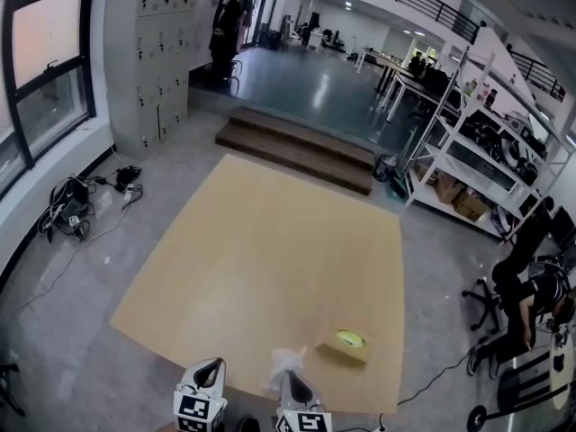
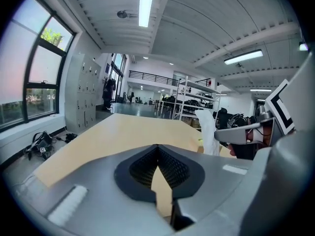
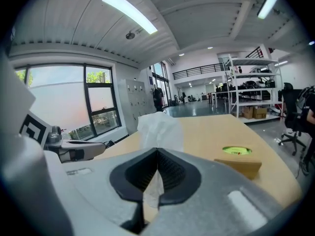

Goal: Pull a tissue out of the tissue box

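Note:
A flat tan tissue box (image 1: 346,344) with a green oval opening lies near the front right of the wooden table (image 1: 261,268); the right gripper view shows the box (image 3: 240,159) to the right of the jaws. My right gripper (image 1: 290,373) is shut on a white tissue (image 1: 287,364), which stands up out of the jaws (image 3: 158,131) clear of the box. The tissue (image 2: 208,132) also shows at the right of the left gripper view. My left gripper (image 1: 209,373) hangs beside it at the table's front edge, shut with nothing in it.
Cables and gear (image 1: 74,204) lie on the floor at the left by the window. Wooden steps (image 1: 297,147) lie beyond the table. Metal shelving (image 1: 486,160) stands at the right, and a person (image 1: 526,286) sits on an office chair there.

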